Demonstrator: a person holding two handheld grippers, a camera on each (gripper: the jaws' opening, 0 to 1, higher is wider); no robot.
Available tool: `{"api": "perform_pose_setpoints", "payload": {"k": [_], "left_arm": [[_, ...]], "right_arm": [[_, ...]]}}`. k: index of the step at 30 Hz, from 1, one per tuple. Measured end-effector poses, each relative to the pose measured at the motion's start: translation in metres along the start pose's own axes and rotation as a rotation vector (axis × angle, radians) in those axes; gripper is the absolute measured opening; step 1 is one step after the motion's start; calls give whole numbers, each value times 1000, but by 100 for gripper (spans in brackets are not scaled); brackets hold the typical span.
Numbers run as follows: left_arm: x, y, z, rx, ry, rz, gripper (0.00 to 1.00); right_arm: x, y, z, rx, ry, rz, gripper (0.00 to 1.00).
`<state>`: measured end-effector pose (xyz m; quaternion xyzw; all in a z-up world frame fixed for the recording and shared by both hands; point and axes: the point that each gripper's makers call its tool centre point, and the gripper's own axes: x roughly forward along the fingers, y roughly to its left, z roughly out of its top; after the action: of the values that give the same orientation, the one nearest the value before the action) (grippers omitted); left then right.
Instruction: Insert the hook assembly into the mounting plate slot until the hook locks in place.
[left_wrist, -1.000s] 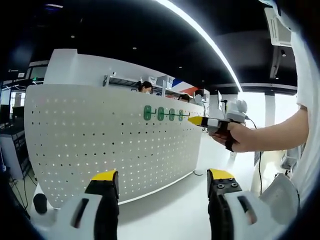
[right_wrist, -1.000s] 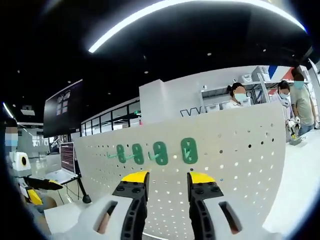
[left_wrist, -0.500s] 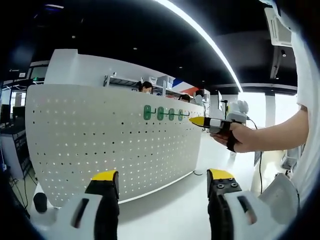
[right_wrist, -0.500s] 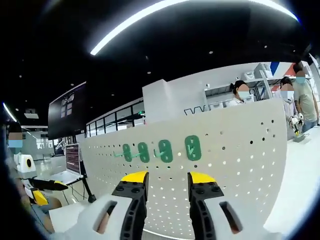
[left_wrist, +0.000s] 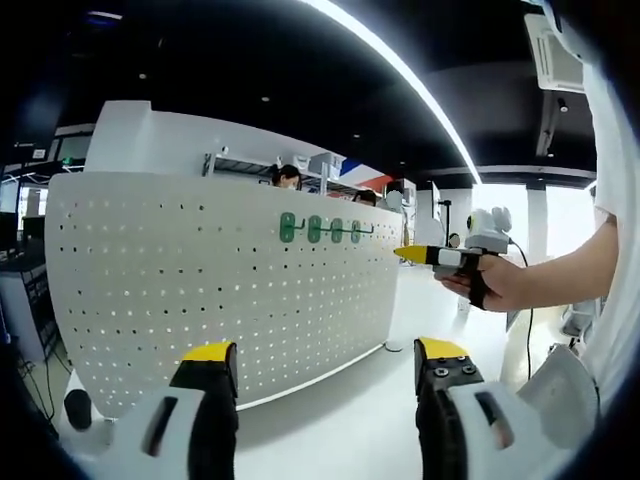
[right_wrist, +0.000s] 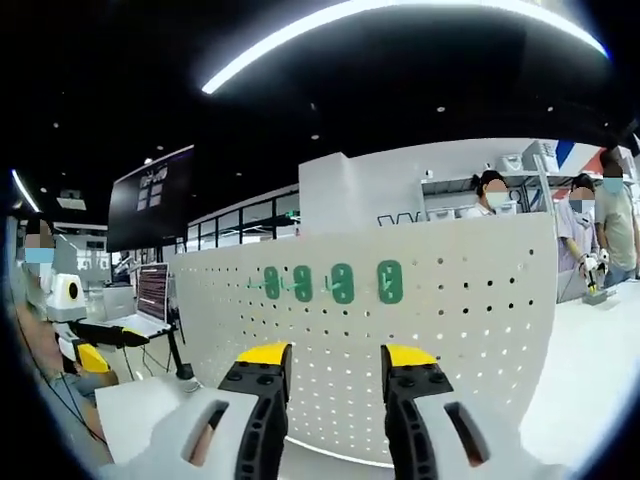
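Right gripper (left_wrist: 420, 254) drawn back from green hooks (left_wrist: 320, 229) on pegboard (left_wrist: 200, 290), both grippers released, empty.

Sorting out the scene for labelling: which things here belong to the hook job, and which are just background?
Job: green hooks, pegboard, right gripper, left gripper.
Background: laptop, shelving, people behind the pegboard.
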<state>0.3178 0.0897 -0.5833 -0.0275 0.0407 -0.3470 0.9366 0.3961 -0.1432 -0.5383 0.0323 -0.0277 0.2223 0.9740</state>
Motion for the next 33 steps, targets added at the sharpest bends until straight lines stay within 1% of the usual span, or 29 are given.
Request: {"api": "perform_pose_setpoints", "payload": {"k": [3,11,14,17,21,30,33], "left_arm": [[0,1,-1,-4,-3,3,74],[2,1,-3,2,1,5,74],[0,3,-3,2,-5,8,74],[-1,4,-7,1,2,12,74],[-2,4,-11,19,15,12,74],[-3,4,-15,11,21,11,75],[-3,4,-18,23,29,11,75]], "right_arm": [[-4,-1,-2,-2,7,-3,36],[-16,6,-7,-22,16,16,40],[-21,7,-12,8,19,20,42],[-25,7,-17,10,21,17,43],[-29,10,-20,-2,34,20,43],[-40,15,-27,-10,43,19,43],[-45,16,-29,-11,45,20,44]]}}
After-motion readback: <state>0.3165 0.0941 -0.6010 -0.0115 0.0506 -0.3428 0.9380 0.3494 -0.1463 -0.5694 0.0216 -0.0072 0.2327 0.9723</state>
